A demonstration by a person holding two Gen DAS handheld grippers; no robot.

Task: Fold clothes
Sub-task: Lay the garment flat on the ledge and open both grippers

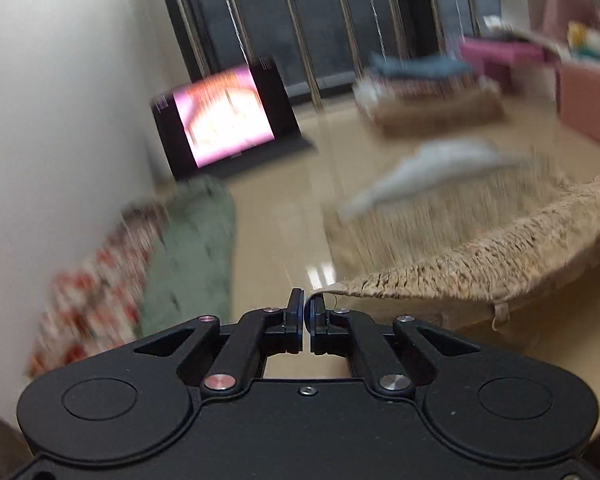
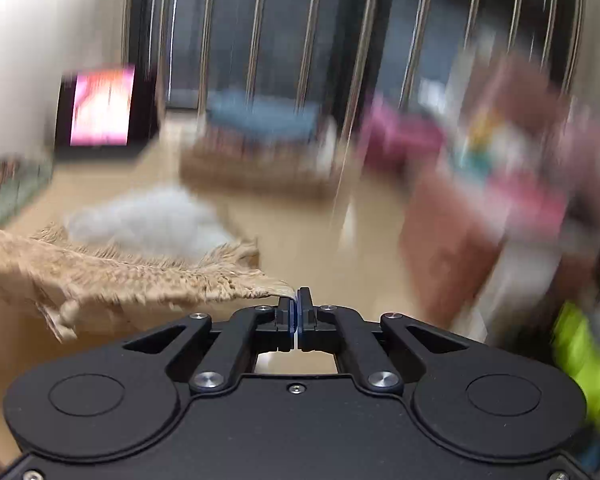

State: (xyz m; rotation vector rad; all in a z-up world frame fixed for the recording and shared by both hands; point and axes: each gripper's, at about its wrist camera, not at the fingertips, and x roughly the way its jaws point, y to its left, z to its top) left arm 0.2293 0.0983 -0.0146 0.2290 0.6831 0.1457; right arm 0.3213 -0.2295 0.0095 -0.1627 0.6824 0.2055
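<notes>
Left gripper (image 1: 306,305) is pinching one corner of the tan knit garment (image 1: 480,256), right gripper (image 2: 296,300) is clamped on another corner (image 2: 112,276), so it hangs stretched between them above the floor (image 1: 284,208). Behind it there's a pale grey cloth (image 1: 428,172) on the floor and a stack of folded clothes (image 1: 428,92) (everything's pretty motion-blurred). A lit screen (image 1: 224,116) leans by the wall.
</notes>
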